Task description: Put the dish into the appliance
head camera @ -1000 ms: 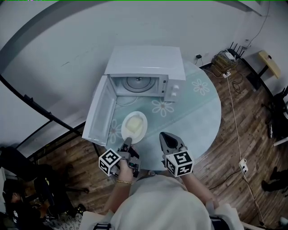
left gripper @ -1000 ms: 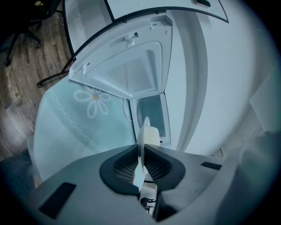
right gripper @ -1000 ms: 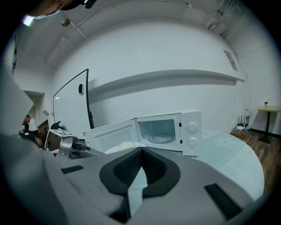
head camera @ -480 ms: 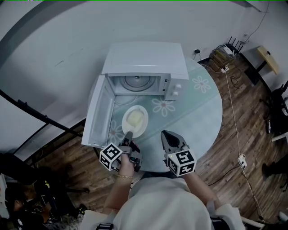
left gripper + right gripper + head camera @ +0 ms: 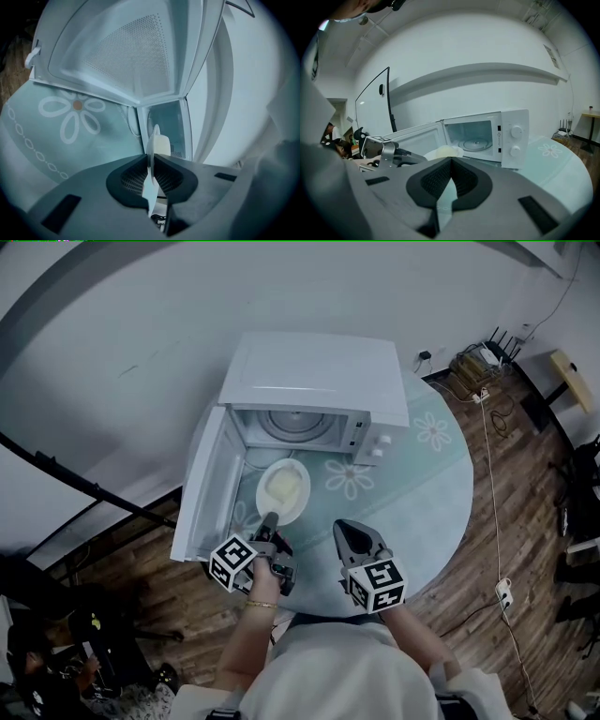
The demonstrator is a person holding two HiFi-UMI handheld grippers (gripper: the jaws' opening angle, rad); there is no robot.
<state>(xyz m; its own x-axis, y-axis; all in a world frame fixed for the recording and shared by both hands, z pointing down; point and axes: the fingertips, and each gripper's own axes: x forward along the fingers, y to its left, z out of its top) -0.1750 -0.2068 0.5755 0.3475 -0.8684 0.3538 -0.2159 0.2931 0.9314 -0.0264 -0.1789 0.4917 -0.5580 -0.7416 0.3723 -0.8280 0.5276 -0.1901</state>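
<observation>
Item: plate of food [image 5: 284, 487], rim pinched in your left gripper [image 5: 269, 519], held just before the microwave [image 5: 319, 371] mouth, door [image 5: 208, 486] swung wide. Your right gripper [image 5: 349, 532]: jaws together, empty. Outstanding: plate onto turntable [image 5: 295, 425], release.

A round bench [image 5: 427, 493] fills the middle of the head view, covered with a pale green cloth printed with white daisies. A white microwave [image 5: 319, 376] stands on it at upper centre, its door [image 5: 204, 486] swung open toward the left edge.
</observation>
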